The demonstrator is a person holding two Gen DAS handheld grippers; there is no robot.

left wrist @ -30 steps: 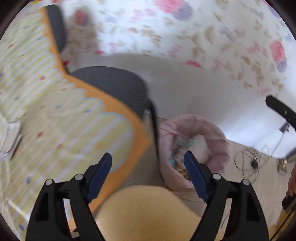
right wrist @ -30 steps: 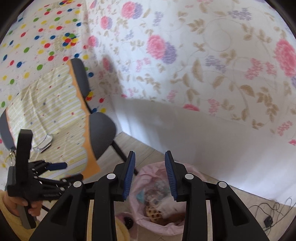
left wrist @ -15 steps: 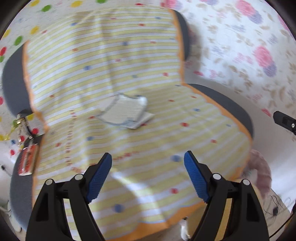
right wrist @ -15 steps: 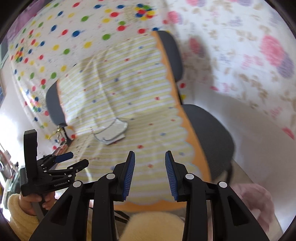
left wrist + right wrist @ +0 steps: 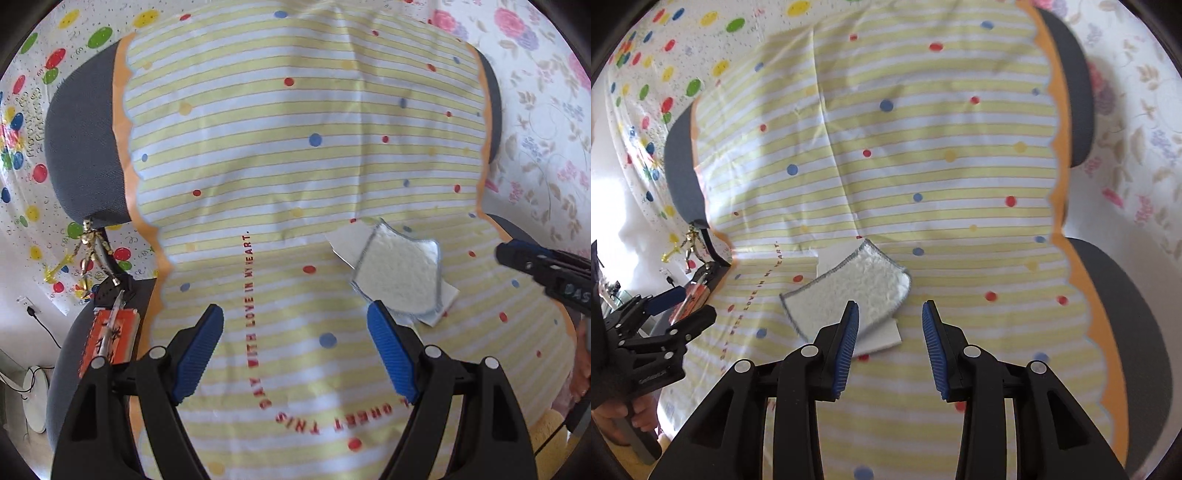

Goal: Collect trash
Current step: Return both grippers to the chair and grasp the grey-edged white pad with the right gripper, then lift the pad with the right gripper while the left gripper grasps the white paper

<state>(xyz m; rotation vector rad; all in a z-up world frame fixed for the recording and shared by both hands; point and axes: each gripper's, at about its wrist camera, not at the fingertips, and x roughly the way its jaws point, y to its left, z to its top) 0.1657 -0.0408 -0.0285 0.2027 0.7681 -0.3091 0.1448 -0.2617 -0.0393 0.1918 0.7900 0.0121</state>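
Both views now swung from bin to striped cover; right hand-held gripper and left hand-held gripper agape, empty, above white cloth.

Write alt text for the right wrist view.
The open right gripper hovers just short of a white fluffy cloth lying on paper on a yellow-striped cover. The left gripper shows at the left edge.

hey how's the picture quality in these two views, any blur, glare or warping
Left wrist view: sharp; fisheye bulges the striped cloth; fluffy white cloth crisp. Right wrist view: sharp too; overexposed window glare at the left edge; the chair back curves with the lens.
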